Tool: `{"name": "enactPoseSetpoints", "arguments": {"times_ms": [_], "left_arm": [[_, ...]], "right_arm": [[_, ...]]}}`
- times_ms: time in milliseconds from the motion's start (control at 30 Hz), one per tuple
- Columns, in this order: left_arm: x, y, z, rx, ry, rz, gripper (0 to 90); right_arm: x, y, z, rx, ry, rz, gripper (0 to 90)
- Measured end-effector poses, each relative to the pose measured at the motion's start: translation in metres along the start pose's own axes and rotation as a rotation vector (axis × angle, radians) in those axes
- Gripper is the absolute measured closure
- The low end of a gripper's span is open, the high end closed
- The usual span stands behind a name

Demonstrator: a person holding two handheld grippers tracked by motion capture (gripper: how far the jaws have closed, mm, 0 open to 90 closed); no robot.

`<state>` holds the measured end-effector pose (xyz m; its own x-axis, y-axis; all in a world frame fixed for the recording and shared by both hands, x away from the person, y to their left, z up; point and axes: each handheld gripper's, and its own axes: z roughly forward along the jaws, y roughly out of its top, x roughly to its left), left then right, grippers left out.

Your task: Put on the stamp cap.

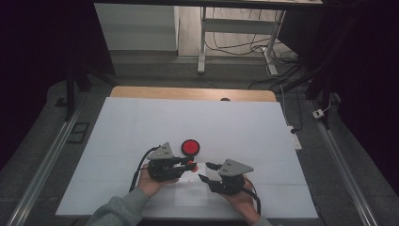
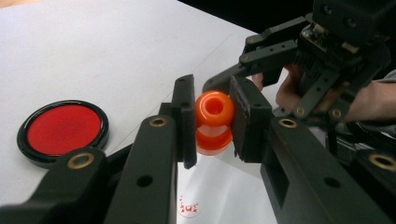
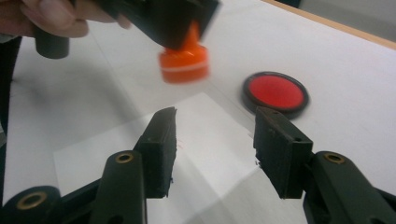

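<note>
An orange stamp [image 2: 214, 123] with a round knob is clamped between the pads of my left gripper [image 2: 214, 116], which is shut on it and holds it just above the table. From above, that left gripper [image 1: 190, 164] points right, with the stamp [image 1: 190, 165] at its tip. A round red ink pad [image 1: 190, 147] in a black case lies just beyond it. My right gripper [image 1: 204, 171] faces the stamp from the right, open, with nothing between its jaws. Seen from the right gripper [image 3: 215, 140], the stamp [image 3: 184, 63] hangs over a white paper sheet [image 3: 205, 177].
The paper [image 2: 219, 196] carries a small red stamped mark [image 2: 189, 210]. A white cover [image 1: 141, 122] spreads over the wooden table, whose far edge [image 1: 188, 92] shows. A power strip [image 1: 295, 136] and cables lie off the right side; a desk frame stands behind.
</note>
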<state>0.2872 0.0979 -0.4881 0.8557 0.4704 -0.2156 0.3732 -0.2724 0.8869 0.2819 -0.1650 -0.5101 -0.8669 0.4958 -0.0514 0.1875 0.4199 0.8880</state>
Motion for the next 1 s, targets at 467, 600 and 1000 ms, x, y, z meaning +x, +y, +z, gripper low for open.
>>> {"name": "enactPoseSetpoints", "arguments": {"times_ms": [467,600,1000], "left_arm": [[0.003,0.004,-0.008,-0.010,0.022,-0.001,72.5],[0.004,0.005,-0.011,-0.010,0.032,0.004,72.5],[0.012,0.011,-0.024,-0.001,0.073,0.008,72.4]], "right_arm": [[-0.036,-0.021,-0.050,0.005,-0.124,0.059,44.6],[-0.042,-0.028,-0.062,0.018,-0.143,0.075,44.1],[-0.056,-0.049,-0.094,0.041,-0.205,0.109,43.1]]}}
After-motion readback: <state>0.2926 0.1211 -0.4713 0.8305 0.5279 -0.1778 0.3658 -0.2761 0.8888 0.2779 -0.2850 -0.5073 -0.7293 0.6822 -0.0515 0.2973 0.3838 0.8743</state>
